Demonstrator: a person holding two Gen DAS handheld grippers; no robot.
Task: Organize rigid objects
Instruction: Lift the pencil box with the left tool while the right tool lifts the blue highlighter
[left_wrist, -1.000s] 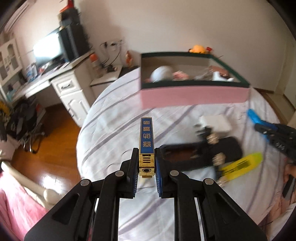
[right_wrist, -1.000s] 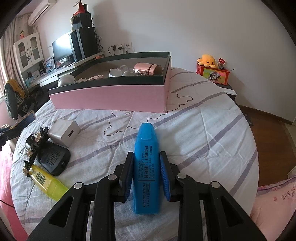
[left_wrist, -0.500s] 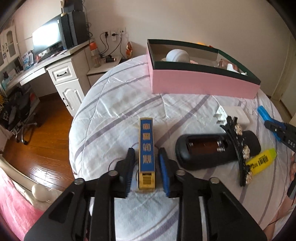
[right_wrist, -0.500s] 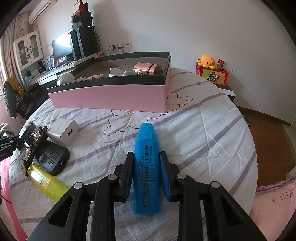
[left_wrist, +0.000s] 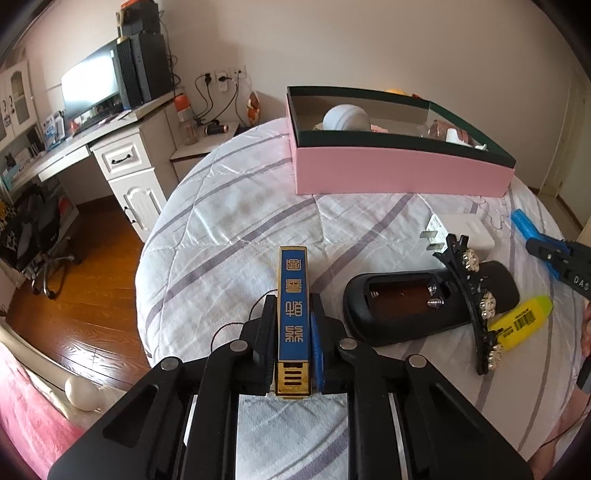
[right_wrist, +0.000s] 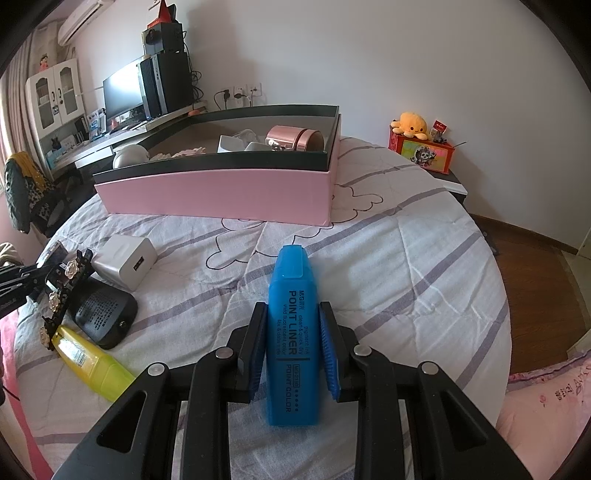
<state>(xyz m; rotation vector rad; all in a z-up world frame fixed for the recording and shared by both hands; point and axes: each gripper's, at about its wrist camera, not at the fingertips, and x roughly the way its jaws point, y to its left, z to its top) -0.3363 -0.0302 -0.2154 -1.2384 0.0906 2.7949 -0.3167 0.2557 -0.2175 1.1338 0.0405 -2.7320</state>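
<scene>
My left gripper (left_wrist: 293, 306) is shut on a blue and gold lighter (left_wrist: 293, 306), held just above the quilt. My right gripper (right_wrist: 293, 314) is shut on a blue highlighter (right_wrist: 293, 325); it also shows in the left wrist view (left_wrist: 524, 225). A pink box (left_wrist: 402, 171) with a dark green rim stands at the back and holds a white ball (left_wrist: 345, 117), a rose-gold tin (right_wrist: 293, 138) and other items. The box also shows in the right wrist view (right_wrist: 221, 195).
On the quilt lie a black remote with open battery bay (left_wrist: 424, 304), a black flowered hair clip (left_wrist: 476, 299), a yellow highlighter (left_wrist: 521, 321) and a white charger (left_wrist: 461, 230). A desk with monitor (left_wrist: 92, 83) stands left; wooden floor lies below the bed edge.
My left gripper has come down and tilted forward with the lighter, nearer the quilt. The right gripper holds almost still with the blue highlighter.
</scene>
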